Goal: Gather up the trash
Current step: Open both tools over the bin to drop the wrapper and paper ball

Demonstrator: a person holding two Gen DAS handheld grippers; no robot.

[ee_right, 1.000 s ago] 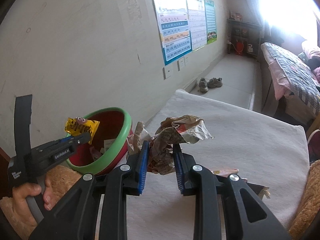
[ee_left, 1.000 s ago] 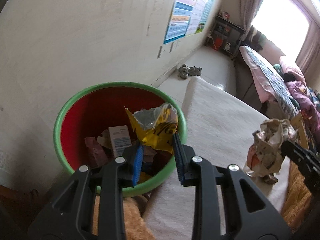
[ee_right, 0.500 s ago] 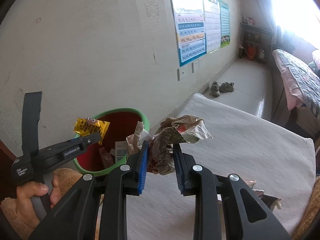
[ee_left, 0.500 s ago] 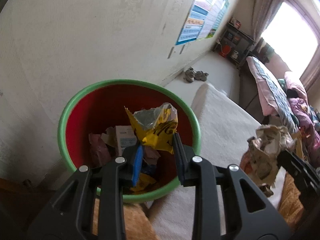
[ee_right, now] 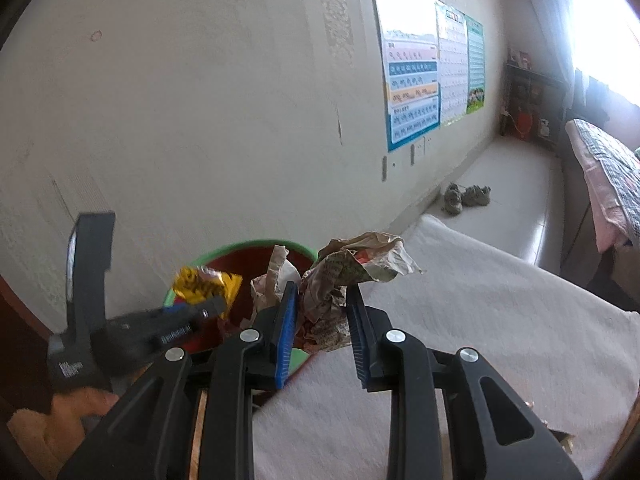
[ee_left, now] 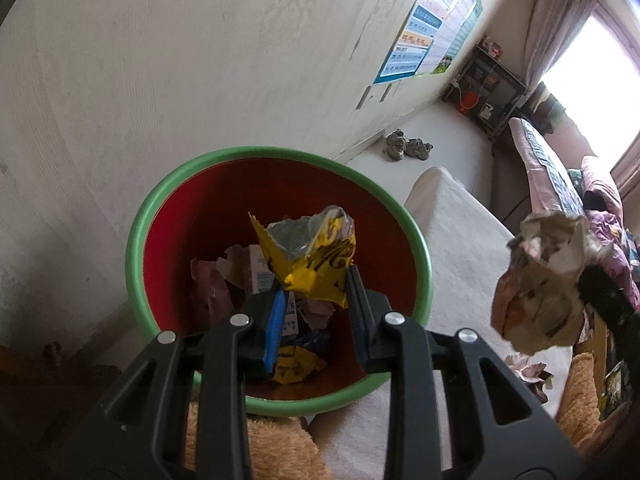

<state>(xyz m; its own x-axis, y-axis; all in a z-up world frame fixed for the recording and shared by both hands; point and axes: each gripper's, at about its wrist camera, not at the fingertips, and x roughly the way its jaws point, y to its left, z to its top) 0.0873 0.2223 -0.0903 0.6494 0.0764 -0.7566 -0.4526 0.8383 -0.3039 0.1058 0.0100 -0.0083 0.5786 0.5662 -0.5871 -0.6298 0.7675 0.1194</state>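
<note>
Item 1: yellow wrapper, torn open, silvery inside, crinkled. It is being held by the left gripper, jaws closed on its lower edge, directly above the red bin with the green rim. Step judged in hand: deposit. Next move: the jaws are to be opened so that it drops onto the 4 or so scraps inside.

Item 2: crumpled paper wad, printed, brownish. It is being pinched by the right gripper just beside the bin rim, over the white cloth.
</note>
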